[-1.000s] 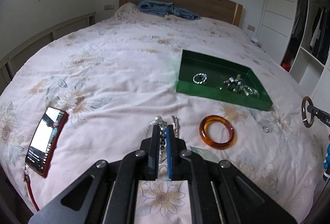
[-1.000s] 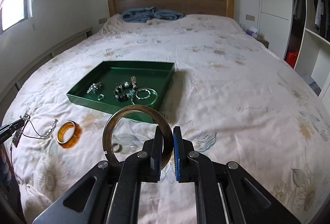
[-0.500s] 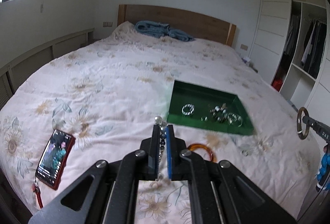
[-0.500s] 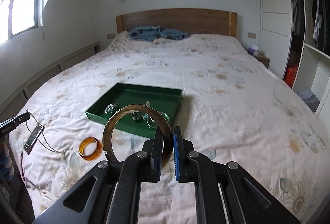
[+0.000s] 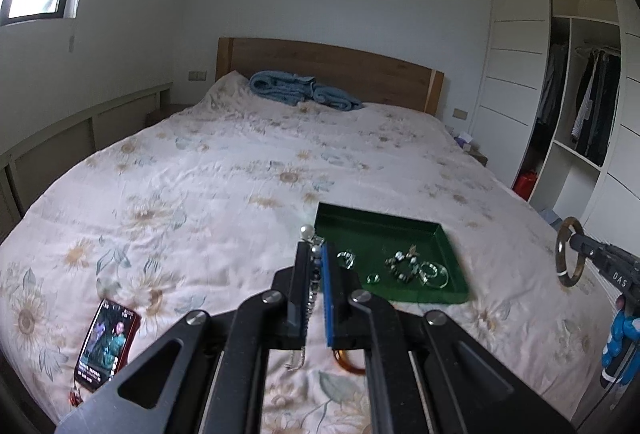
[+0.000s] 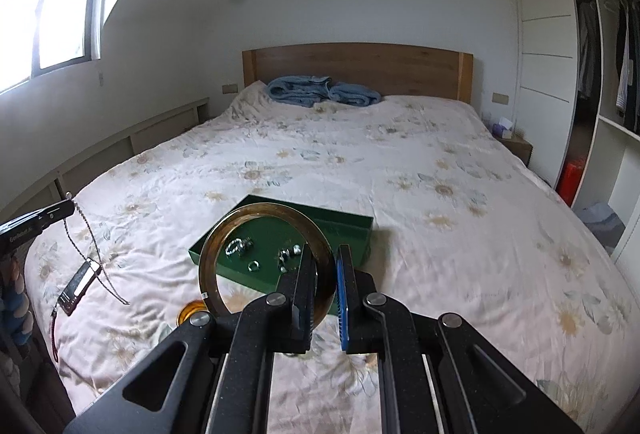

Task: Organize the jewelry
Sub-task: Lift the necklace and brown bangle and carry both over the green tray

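Observation:
My left gripper (image 5: 315, 250) is shut on a pearl-and-chain necklace (image 5: 308, 234), whose chain dangles below the fingers and shows as a thin hanging line (image 6: 86, 234) in the right wrist view. My right gripper (image 6: 325, 254) is shut on a large brown bangle (image 6: 224, 234), also seen at the right edge (image 5: 566, 254) of the left wrist view. Both are lifted above the bed. A green tray (image 5: 400, 224) (image 6: 352, 230) holds several rings and bracelets. An amber bangle (image 5: 348, 364) (image 6: 192, 312) lies on the bedspread, partly hidden by the fingers.
A phone in a red case (image 5: 108, 344) (image 6: 78, 286) lies near the bed's front left edge. A folded blue blanket (image 5: 300, 90) sits by the wooden headboard (image 5: 328, 68). An open wardrobe (image 5: 580, 114) stands on the right, a low ledge along the left wall.
Both grippers have risen well above the bed and tilted up, each keeping its piece. The necklace's chain has left the bedspread and now hangs free; tray and amber bangle look farther below.

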A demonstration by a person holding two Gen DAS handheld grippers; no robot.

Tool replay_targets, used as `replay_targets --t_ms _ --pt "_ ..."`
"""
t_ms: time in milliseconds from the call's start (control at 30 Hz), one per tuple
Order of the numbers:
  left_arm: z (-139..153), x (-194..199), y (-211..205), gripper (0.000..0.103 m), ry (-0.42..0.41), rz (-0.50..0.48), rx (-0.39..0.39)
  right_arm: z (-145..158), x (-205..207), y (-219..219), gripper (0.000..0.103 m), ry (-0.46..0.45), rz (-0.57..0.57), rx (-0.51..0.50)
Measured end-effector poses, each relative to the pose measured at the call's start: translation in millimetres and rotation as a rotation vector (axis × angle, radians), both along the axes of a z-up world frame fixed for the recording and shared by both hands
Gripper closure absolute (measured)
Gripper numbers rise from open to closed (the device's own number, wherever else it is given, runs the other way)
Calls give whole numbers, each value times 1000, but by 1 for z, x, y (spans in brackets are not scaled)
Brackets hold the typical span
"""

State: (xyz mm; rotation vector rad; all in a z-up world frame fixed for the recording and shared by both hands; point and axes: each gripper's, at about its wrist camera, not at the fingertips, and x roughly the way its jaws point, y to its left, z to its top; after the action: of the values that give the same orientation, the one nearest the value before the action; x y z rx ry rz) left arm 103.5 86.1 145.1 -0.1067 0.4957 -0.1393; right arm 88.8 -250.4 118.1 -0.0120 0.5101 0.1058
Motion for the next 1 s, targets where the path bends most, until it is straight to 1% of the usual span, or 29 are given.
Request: replay_targets --t_ms 267,433,600,833,933,1000 --pt "23 27 -27 98 -26 -41 -4 17 25 5 94 -13 1 1" --pt "28 50 -54 98 -21 -76 9 28 46 6 94 -23 -6 5" --pt "32 79 -80 98 -22 -107 27 32 70 9 94 -24 -9 -6" --pt "46 127 -110 98 -47 -142 52 21 118 6 94 -16 -19 6" --pt "39 149 -121 98 -41 -150 60 9 137 4 94 -10 -19 15" --pt "26 167 -128 98 -24 -148 70 -2 151 3 94 -2 -19 18"
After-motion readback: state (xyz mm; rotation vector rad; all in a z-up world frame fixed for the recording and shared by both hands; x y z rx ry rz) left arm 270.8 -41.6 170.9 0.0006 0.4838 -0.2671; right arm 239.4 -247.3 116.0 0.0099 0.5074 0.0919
